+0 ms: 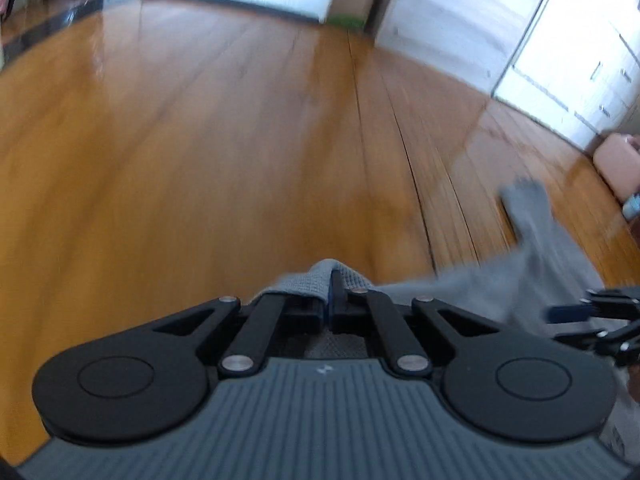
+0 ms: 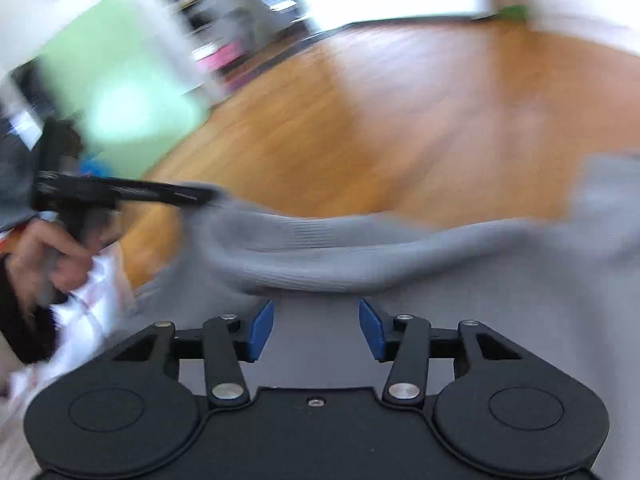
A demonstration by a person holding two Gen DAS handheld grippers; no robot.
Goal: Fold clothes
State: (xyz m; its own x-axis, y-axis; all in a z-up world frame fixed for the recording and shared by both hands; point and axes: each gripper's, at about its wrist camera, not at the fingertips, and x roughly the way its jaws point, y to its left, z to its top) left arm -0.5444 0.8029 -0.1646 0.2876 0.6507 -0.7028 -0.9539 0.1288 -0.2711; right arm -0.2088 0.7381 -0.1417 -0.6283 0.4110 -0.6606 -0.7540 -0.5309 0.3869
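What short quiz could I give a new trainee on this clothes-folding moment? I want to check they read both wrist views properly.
1. True or false: the left gripper is shut on the grey garment.
2. How do the jaws of the right gripper stand? A. shut on the garment B. open, pads apart C. out of view
3. Fill in: the garment hangs over a wooden ____.

Key
1. True: grey cloth is pinched between its closed fingers.
2. B: the blue pads stand apart, and the garment's ribbed edge lies just past them, ungripped.
3. floor
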